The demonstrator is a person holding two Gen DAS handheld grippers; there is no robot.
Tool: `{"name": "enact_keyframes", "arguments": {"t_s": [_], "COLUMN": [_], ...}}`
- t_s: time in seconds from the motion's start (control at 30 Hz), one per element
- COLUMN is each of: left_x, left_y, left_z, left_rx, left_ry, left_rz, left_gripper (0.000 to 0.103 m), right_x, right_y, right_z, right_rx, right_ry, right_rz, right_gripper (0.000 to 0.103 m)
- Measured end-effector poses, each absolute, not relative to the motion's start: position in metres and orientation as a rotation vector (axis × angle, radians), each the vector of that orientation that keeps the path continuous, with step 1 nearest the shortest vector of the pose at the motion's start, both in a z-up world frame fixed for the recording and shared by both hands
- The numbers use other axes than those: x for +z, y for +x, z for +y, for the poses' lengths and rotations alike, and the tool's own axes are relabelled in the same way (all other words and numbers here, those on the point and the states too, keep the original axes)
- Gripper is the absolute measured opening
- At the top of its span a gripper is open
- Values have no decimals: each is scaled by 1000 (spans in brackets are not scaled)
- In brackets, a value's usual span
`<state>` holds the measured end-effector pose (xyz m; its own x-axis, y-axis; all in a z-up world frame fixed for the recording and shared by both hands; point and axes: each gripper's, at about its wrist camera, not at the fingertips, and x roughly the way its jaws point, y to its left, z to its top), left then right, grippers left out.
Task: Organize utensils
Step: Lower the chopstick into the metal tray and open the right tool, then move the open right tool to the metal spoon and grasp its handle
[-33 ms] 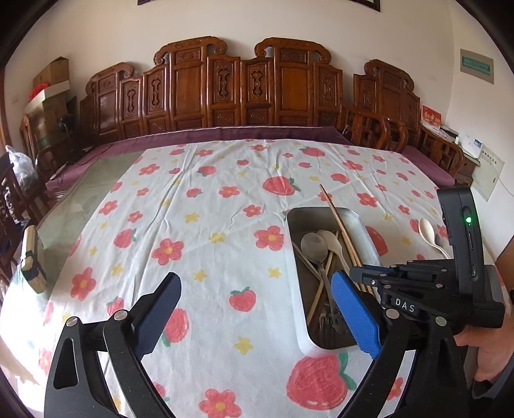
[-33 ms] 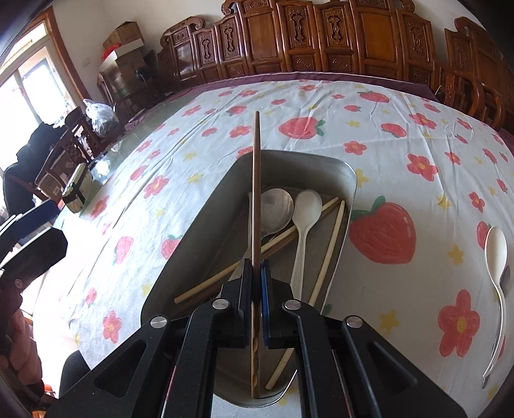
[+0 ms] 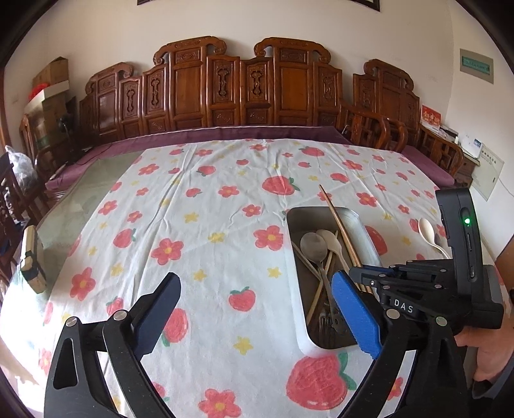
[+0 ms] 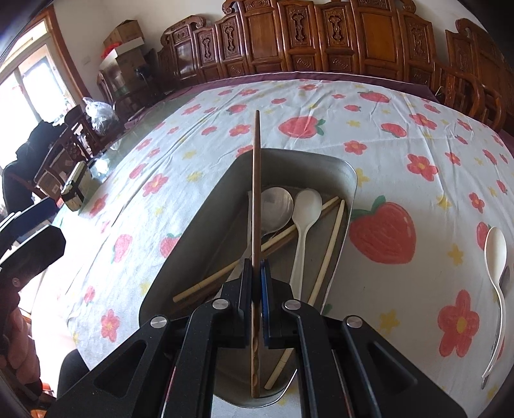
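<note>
Metal tray (image 4: 348,180) holds two spoons (image 4: 306,201), three pale chopsticks (image 4: 331,247)

Your left gripper (image 3: 253,308) hangs over the table with its jaws opening wide and nothing between them, its blue-padded fingers (image 3: 355,313) splayed toward 10 and 2 o'clock. Your right gripper (image 4: 257,283) is clamped tight on a dark wooden chopstick (image 4: 256,193) that points to 12 o'clock. Your right hand (image 3: 491,347) grips that tool's handle at 4 o'clock in the left wrist view.

Carved wooden bench (image 3: 244,93), cream wall (image 3: 257,25), perhaps bright window (image 4: 19,86)
</note>
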<state>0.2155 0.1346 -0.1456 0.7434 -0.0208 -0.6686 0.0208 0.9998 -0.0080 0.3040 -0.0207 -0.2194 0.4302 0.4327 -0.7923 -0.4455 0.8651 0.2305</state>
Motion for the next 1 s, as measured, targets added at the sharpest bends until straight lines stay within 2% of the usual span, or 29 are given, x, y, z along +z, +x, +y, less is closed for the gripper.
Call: {"name": "enact_keyframes", "arguments": {"t_s": [0.5, 0.57, 0.63, 0.77, 1.0], "left_x": [-152, -154, -157, -160, -157], "left_y": [212, 210, 209, 209, 209], "left_z": [110, 101, 92, 70, 32], "left_rx": [-53, -66, -76, -108, -163], "left_ry": [44, 61, 69, 76, 90], "left_rz": [740, 741, 747, 760, 756], "left_gripper": [95, 95, 95, 95, 95], "right_x": [-190, -185, -182, -179, -188], "right_y": [277, 270, 263, 252, 251], "right_z": [-79, -98, -117, -152, -220], "right_rx": [548, 534, 522, 489, 392], "right_ry": [-43, -49, -48, -71, -112], "right_rz": [901, 886, 877, 871, 885], "right_gripper": [8, 13, 22, 24, 33]}}
